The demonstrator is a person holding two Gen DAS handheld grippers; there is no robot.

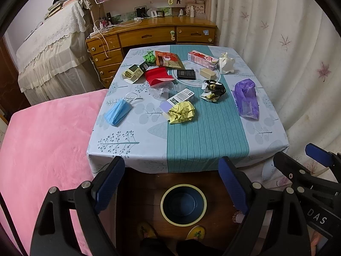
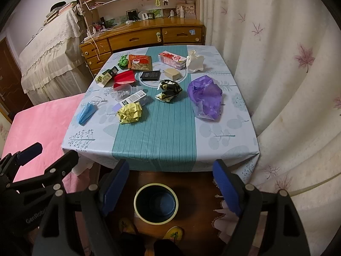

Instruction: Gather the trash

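The crumpled yellow paper [image 1: 182, 112] sits nearest me, centre-left on the table [image 1: 204, 136]; light and springy, I'd pinch its bulk; beyond lie other scraps; the bin [image 1: 183, 204] waits below; left gripper [image 1: 171, 188] and right gripper [image 2: 170, 188] both gape, empty.

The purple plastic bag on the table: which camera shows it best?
The right wrist view: the purple plastic bag lies nearer the middle there, larger, with its crumpled folds clear. The left wrist view shows the bag too, whole but smaller and further to the side.
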